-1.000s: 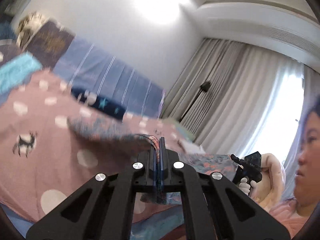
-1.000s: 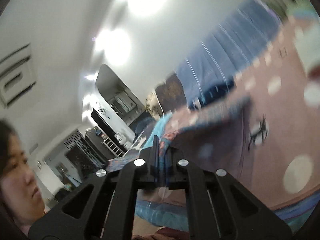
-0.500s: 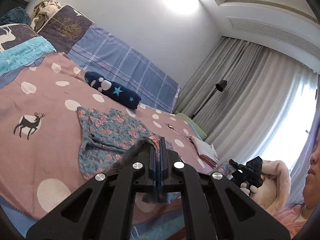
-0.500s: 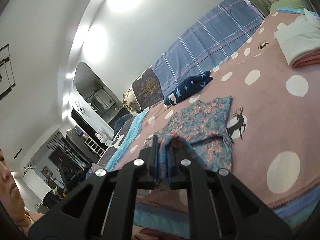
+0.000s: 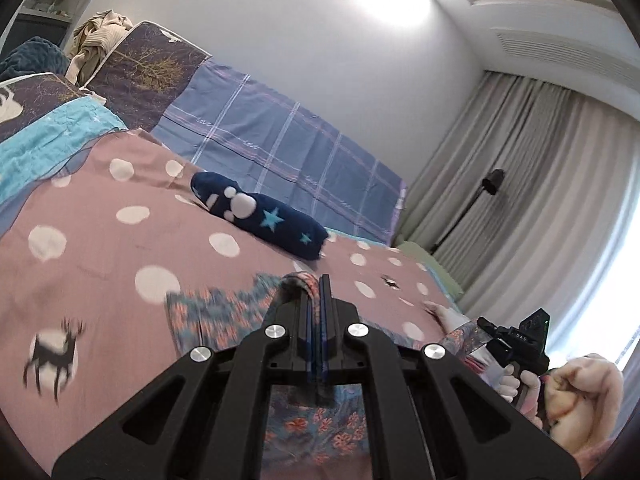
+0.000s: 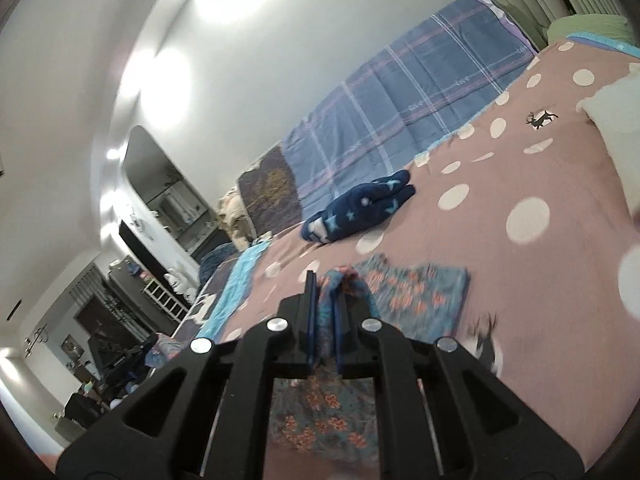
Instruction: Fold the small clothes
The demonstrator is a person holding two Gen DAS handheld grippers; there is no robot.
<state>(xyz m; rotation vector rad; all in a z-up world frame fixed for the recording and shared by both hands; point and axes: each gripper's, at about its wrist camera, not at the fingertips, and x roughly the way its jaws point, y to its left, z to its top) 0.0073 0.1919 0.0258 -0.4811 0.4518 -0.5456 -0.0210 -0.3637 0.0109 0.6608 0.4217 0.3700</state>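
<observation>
A small floral garment (image 5: 216, 320), teal with orange flowers, lies partly spread on the pink dotted blanket (image 5: 100, 248). My left gripper (image 5: 320, 284) is shut on one edge of it, a fold of cloth bulging over the fingertips. My right gripper (image 6: 324, 280) is shut on another edge of the floral garment (image 6: 416, 296), cloth pinched between its blue pads. In the left wrist view the right gripper (image 5: 516, 340) shows at the lower right in a person's hand, with the garment stretched toward it.
A rolled navy star-print cloth (image 5: 260, 216) lies further back on the blanket. A blue plaid cover (image 5: 280, 148) leans on the wall behind it. Folded pale clothes (image 6: 612, 108) sit at the right. Pillows (image 5: 132, 64) lie at the far left; curtains (image 5: 520, 184) hang right.
Both grippers have carried the garment's near edge forward over the bed; the part left spread flat ahead of them is now shorter, and the navy roll looks closer.
</observation>
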